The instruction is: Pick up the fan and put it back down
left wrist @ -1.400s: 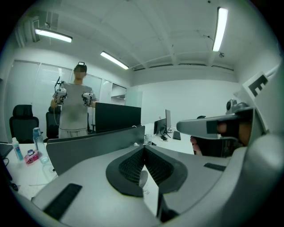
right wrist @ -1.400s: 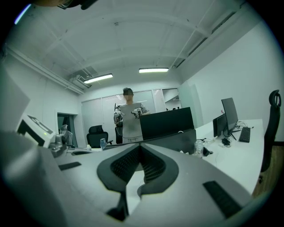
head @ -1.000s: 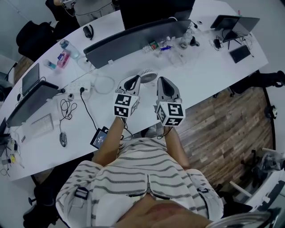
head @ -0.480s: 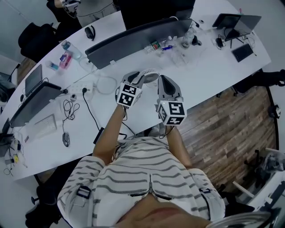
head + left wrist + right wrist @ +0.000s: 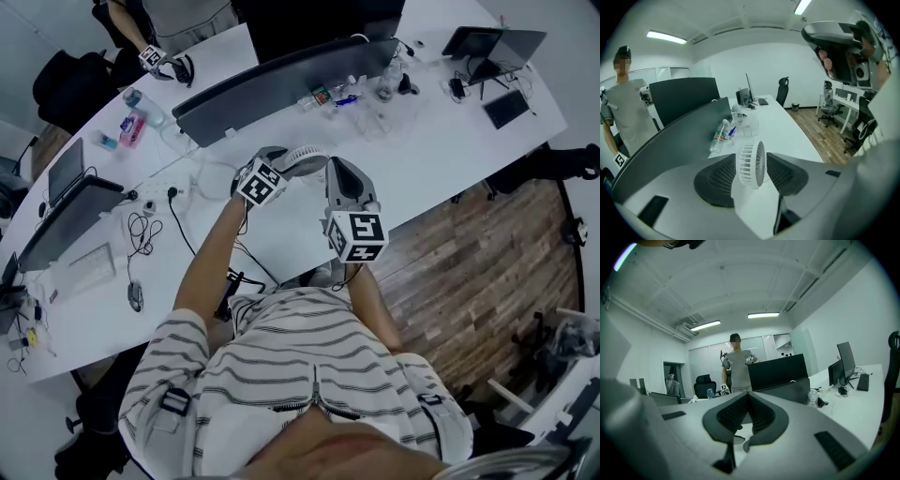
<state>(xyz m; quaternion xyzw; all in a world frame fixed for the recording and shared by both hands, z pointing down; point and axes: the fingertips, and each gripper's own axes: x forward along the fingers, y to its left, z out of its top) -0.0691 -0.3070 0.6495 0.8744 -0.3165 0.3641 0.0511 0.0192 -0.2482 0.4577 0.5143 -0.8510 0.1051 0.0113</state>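
A small white fan (image 5: 752,164) stands upright on the white desk (image 5: 281,234), seen edge-on in the left gripper view. My left gripper (image 5: 752,177) points down at it, one dark ribbed pad on either side, a gap showing on both sides. Its jaws have just been opening, with the fan between them and not pressed. In the head view the fan (image 5: 307,157) sits just beyond my left gripper (image 5: 281,159). My right gripper (image 5: 339,169) hovers to the fan's right, held level. In its own view the right gripper (image 5: 748,404) is shut on nothing.
A long dark curved partition (image 5: 281,80) runs behind the fan, with a water bottle (image 5: 719,136) and small items beside it. A power strip and cables (image 5: 169,187) lie to the left. A person (image 5: 736,366) stands across the desk. The desk's edge and wooden floor (image 5: 450,262) lie to the right.
My left gripper has dropped forward and rolled, ending over the fan with its jaws spread around it. The right gripper has stayed where it was.
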